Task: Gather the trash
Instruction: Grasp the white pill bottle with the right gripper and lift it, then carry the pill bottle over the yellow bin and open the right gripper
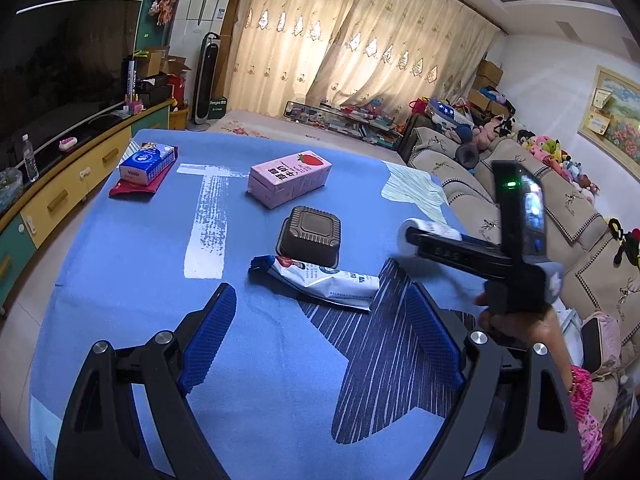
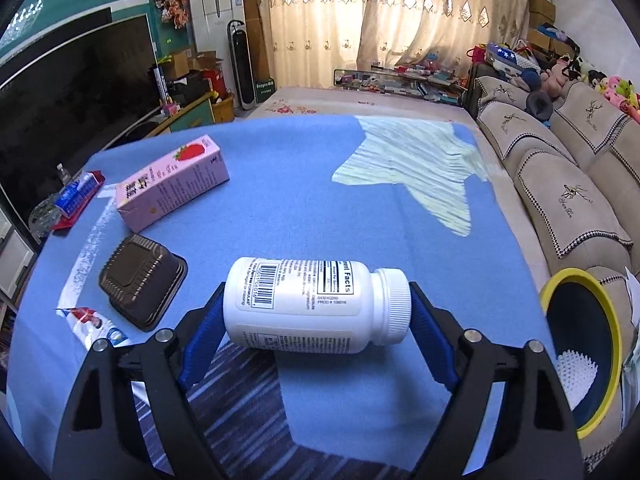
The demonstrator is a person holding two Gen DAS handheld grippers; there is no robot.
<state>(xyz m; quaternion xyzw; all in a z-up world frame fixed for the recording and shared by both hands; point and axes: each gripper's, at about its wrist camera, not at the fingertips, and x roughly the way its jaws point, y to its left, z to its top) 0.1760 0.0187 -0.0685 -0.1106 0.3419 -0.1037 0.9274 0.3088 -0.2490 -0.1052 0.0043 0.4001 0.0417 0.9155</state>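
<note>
My right gripper (image 2: 316, 312) is shut on a white pill bottle (image 2: 312, 306), held sideways above the blue table; it also shows in the left wrist view (image 1: 428, 234). My left gripper (image 1: 320, 312) is open and empty, low over the table. Just beyond it lie a white and blue wrapper (image 1: 324, 280), a brown plastic tray (image 1: 310, 236) turned upside down, and a pink strawberry milk carton (image 1: 290, 178). The tray (image 2: 142, 282), the carton (image 2: 172, 182) and the wrapper (image 2: 94, 326) also show in the right wrist view, left of my right gripper.
A bin with a yellow rim (image 2: 580, 360) stands off the table's right edge, by the sofa (image 2: 560, 168). A blue tissue pack on a red packet (image 1: 146, 168) lies at the far left of the table. A TV cabinet (image 1: 60, 192) runs along the left.
</note>
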